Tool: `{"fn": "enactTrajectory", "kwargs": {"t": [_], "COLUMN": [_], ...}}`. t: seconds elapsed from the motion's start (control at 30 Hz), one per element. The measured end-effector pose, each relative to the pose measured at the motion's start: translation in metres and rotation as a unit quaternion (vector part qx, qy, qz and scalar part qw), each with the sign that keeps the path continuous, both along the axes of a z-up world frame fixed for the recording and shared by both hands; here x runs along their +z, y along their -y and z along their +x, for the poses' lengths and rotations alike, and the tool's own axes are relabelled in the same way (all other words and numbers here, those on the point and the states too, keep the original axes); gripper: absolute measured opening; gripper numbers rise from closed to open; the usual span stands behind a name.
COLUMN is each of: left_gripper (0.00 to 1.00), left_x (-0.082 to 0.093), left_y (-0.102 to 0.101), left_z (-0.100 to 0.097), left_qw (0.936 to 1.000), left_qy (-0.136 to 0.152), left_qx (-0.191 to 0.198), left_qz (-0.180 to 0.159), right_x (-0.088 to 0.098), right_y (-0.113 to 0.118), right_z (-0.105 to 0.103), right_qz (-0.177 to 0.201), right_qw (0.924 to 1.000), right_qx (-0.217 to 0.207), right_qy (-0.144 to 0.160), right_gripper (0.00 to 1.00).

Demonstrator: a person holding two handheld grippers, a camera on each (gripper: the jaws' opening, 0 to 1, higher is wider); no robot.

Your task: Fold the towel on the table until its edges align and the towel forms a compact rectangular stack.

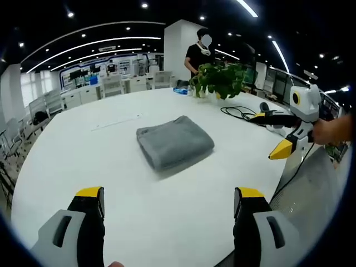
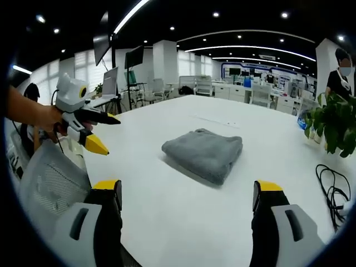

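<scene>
Judging towel [image 1: 175,142] already a compact folded stack mid-table [image 1: 83,150], away from every edge. Keep left gripper [image 1: 169,203] and right gripper [image 2: 189,194] released, wide, clear; check edge alignment only.

From the left gripper view I see my left gripper [image 1: 168,201] with its 2 yellow-tipped jaws spread wide over the white counter [image 1: 100,161], holding nothing. The grey towel [image 1: 174,142] lies folded into a compact rectangle ahead of them. The right gripper [image 1: 282,148] comes in from the right, off the towel. A potted plant [image 1: 219,79] and a black cable [image 1: 240,113] sit beyond.
</scene>
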State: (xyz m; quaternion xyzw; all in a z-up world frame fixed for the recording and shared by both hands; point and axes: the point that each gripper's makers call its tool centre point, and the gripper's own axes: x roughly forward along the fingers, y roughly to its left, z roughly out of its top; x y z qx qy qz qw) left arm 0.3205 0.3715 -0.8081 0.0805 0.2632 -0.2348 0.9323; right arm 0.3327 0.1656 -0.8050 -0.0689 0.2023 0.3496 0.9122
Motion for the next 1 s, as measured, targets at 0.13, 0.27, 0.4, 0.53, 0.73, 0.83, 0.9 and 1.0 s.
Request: {"fn": "enactTrajectory", "kwargs": {"t": [0.13,0.27,0.4,0.53,0.73,0.83,0.9,1.0], "left_gripper": [0.99,0.99,0.99,0.99,0.99,0.99,0.99,0.99], "left_x": [0.0,-0.002,-0.007,-0.012,-0.015,-0.01,-0.01,-0.017], "left_y": [0.0,-0.001,0.002,-0.001,-0.008,-0.009,-0.01,-0.012], "left_z": [-0.006,-0.012,-0.018,-0.02,-0.018,-0.019,-0.017,-0.016], "left_qw": [0.9998,0.9996,0.9998,0.9998,0.9997,0.9995,0.9993,0.9994], "left_qy": [0.015,0.027,0.018,0.019,0.017,0.027,0.031,0.025], "left_qx": [-0.001,0.0,0.004,0.005,0.013,0.018,0.019,0.015], "left_qz": [0.011,0.006,0.0,0.008,0.011,0.006,0.011,0.018], "right_x": [0.0,-0.001,0.003,0.006,-0.006,-0.006,-0.005,-0.008], "right_y": [0.001,0.002,-0.001,0.0,0.001,0.0,-0.002,-0.005], "right_z": [-0.007,-0.014,-0.018,-0.019,-0.021,-0.022,-0.021,-0.023], "right_qz": [-0.004,-0.008,-0.016,-0.007,-0.015,-0.023,-0.024,-0.027], "right_qw": [1.0,0.9999,0.9998,0.9998,0.9997,0.9996,0.9995,0.9996], "right_qx": [-0.004,-0.006,-0.002,-0.012,-0.014,-0.012,-0.007,-0.002], "right_qy": [0.003,0.006,0.015,0.013,0.009,0.014,0.019,0.013], "right_gripper": [0.99,0.99,0.99,0.99,0.99,0.99,0.97,0.97]}}
